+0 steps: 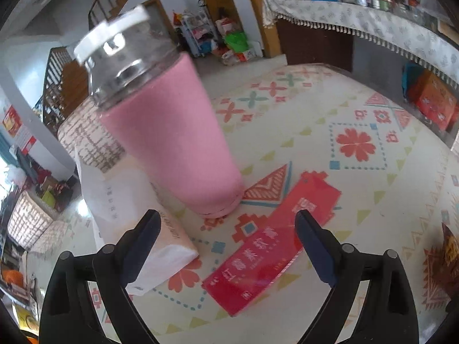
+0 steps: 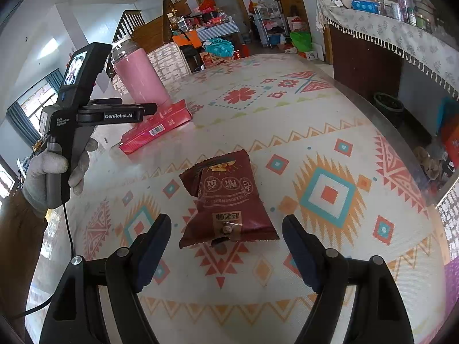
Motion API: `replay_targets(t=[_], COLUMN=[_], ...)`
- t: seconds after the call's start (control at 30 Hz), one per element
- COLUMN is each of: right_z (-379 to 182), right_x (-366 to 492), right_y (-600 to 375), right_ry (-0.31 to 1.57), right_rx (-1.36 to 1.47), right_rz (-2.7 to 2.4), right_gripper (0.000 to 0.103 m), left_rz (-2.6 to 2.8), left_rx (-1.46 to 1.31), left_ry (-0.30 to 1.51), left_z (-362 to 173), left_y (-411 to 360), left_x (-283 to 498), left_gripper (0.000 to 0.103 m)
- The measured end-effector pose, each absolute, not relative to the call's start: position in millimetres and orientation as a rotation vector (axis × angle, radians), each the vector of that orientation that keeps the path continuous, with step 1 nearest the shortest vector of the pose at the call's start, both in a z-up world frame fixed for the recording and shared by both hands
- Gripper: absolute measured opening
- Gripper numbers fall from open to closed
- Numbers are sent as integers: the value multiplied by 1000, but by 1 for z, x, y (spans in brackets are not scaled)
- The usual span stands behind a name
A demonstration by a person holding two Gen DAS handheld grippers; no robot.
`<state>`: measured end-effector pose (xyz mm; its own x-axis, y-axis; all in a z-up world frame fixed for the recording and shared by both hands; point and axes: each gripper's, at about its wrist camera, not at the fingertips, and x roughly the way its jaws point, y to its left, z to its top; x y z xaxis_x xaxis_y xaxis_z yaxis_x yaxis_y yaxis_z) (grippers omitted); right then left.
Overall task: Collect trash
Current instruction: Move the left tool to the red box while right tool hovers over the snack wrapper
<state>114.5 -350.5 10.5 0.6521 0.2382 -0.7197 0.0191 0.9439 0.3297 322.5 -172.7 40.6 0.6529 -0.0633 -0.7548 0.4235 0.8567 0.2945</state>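
Right gripper: fingers spread wide, holding nothing, just short of the wrapper.
Snack wrapper: dark red, torn open, flat on the patterned table mid-surface, squarely between the right fingers' line.
Left gripper: fingers parted, empty, poised over the red box.
Red box: flat carton, toward the table's left side, touching the bottle's base.
Tissue pack: white, beside the left finger.
Pink bottle: upright, clear lid, behind the box.
Risk: thin foil may slide or slip out under a shallow pinch; lifting the box could probably nudge the bottle over.
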Motion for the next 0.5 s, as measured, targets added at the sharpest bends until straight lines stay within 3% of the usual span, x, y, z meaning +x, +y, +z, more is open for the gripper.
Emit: replay_targets(t=[0.5], right_z=[10], right_x=[114], right_y=[-350], right_ry=[855], right_rx=[325], right_rz=[134], right_gripper=[84], left_rz=[-202], left_rx=[447], left_ry=[842], left_z=[31], left_y=[-163], left_x=[336], left_gripper=[97])
